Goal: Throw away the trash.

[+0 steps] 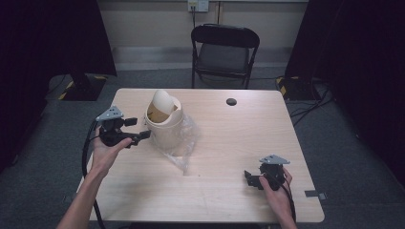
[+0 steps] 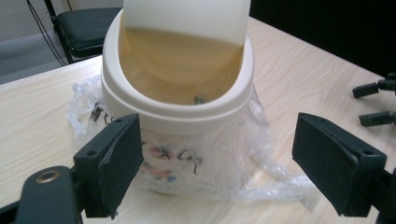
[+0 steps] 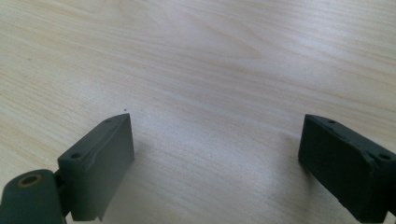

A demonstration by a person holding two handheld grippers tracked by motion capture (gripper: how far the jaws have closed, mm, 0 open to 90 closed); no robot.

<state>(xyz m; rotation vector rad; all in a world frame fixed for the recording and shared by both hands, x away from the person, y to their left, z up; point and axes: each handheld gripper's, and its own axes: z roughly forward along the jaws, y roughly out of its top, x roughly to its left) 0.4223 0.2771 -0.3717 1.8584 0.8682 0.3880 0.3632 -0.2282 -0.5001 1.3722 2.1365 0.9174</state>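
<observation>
A small cream bin point(image 1: 165, 125) with a tilted swing lid point(image 1: 164, 101) stands on the left half of the wooden table point(image 1: 229, 143). A crumpled clear plastic bag point(image 1: 187, 145) wraps its base and trails toward the table's middle. My left gripper point(image 1: 143, 136) sits just left of the bin and points at it. In the left gripper view the bin point(image 2: 177, 112) and the bag point(image 2: 261, 158) lie just beyond my left gripper point(image 2: 217, 163), whose jaws stand apart with nothing pressed between them. My right gripper point(image 1: 248, 177) rests near the front right, and stands open point(image 3: 215, 163) over bare wood.
A black folding chair point(image 1: 224, 52) stands behind the table's far edge. A small black round cap point(image 1: 231, 101) sits in the tabletop near that edge. Cables point(image 1: 310, 107) run over the floor at the right. Dark curtains close both sides.
</observation>
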